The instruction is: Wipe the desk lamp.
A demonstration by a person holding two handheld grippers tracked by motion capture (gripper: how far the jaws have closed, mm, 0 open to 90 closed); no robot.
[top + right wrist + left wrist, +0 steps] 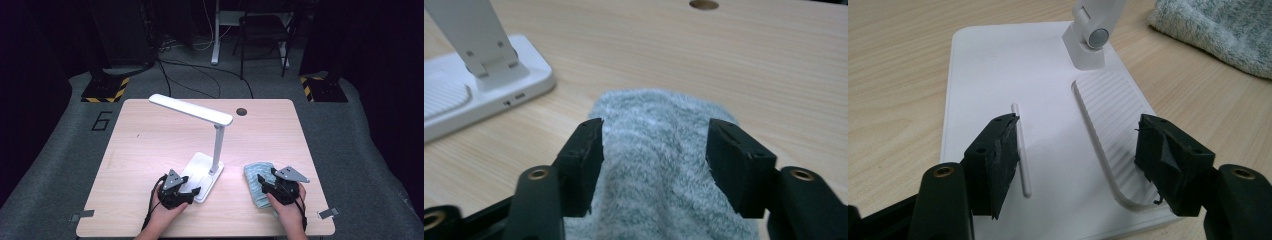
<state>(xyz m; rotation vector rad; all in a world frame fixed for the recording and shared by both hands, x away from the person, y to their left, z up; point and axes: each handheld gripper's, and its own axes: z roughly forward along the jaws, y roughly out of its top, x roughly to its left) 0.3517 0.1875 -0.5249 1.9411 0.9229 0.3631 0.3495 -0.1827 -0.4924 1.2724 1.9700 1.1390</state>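
Down at the near edge of the wooden table [150, 135], the left gripper [181, 194] sits over the near end of the white desk lamp's base [200, 177], with the person's left hand [165, 215] behind it; in the left gripper view its jaws stand wide apart above the flat base [998, 75], one jaw close beside a thin raised white line [1020, 150] and the other over the ribbed curved panel [1113, 115], and neither jaw grips anything. Whether the jaw tips touch the base cannot be told. The lamp's upright stem [218, 147] rises from the far end of the base at a hinge [1093, 37] and carries a long white head [190, 108] that slants out over the middle of the table. Just beside the base lies a grey-green fluffy cloth [260, 180], folded into a long strip; the right gripper [277, 189] rests on its near part, held by the right hand [290, 210]. In the right gripper view the jaws are spread, one on each side of the cloth [659, 150], which bulges up between them; the left-hand jaw touches the pile, the other stands slightly off it. A round cable hole [242, 111] sits near the table's far edge
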